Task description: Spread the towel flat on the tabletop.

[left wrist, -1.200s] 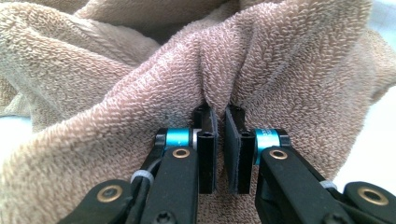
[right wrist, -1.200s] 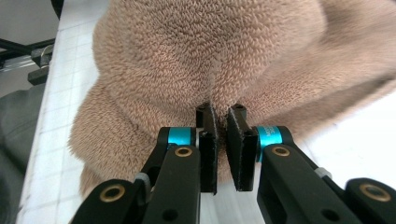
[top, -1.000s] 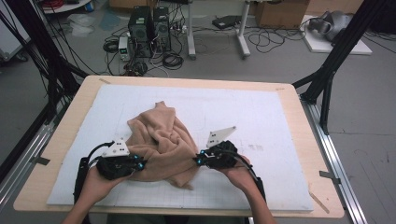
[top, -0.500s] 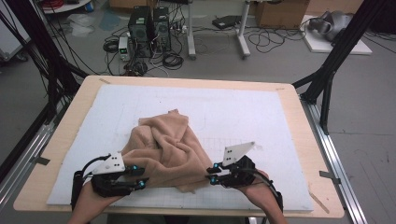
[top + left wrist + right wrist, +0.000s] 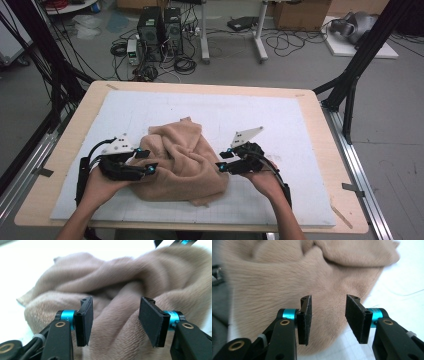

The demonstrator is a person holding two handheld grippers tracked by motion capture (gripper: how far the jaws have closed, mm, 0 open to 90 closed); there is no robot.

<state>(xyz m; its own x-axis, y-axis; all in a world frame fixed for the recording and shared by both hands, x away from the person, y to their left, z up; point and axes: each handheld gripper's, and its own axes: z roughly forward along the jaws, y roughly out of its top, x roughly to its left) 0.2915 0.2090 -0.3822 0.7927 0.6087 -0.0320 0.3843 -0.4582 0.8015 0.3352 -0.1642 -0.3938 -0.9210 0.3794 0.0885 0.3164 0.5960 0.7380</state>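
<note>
Tan fleece cloth (image 5: pixel 182 162) lies crumpled on white mat (image 5: pixel 280 120).

a wooden table (image 5: pixel 60 165) carries a white mat (image 5: pixel 280 120) with a crumpled tan cloth (image 5: pixel 185 165).

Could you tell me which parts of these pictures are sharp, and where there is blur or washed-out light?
Left gripper view: the black pads are crisp, the tan fleece cloth smears toward the upper right, and the white table mat is overexposed. Right gripper view: the pads are sharp, while the cloth streaks at the left edge. High view: evenly lit and soft overall, with only faint shadow under the cloth.
</note>
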